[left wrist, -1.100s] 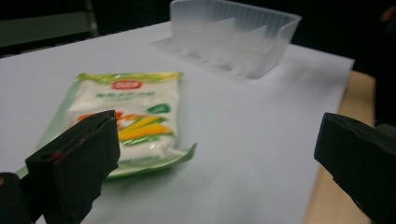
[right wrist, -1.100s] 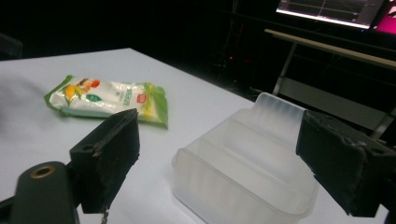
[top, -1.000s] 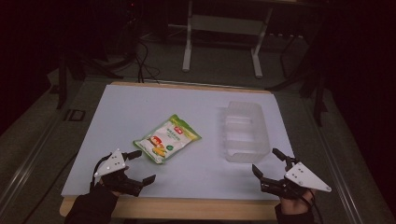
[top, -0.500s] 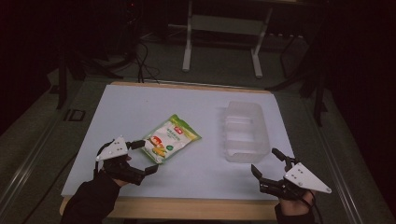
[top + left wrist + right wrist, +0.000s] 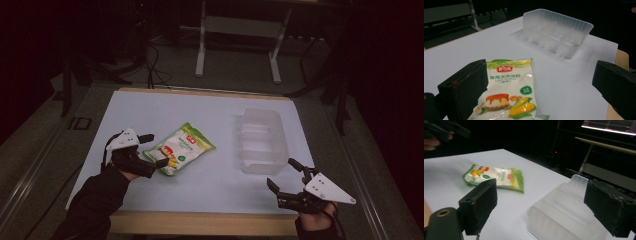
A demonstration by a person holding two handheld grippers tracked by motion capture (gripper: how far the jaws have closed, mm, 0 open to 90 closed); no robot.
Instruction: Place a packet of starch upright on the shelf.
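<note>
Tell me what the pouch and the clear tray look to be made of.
The pouch: thin, glossy printed plastic film, judging by its sheen, crinkles and flat sealed edge. The tray: thin, translucent, frosted moulded plastic, probably thermoformed; its walls are ribbed, it has built-in dividers, and the white table shows faintly through it. Both are guesses from looks alone.

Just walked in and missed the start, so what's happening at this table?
A person is working with a hand-held gripper in each hand. The left gripper is open with its jaws around the near end of a corn starch packet lying flat on the white table; it is not yet clamped. The right gripper sits open near the front edge, beside a clear plastic tray, holding nothing. The tray looks empty.
</note>
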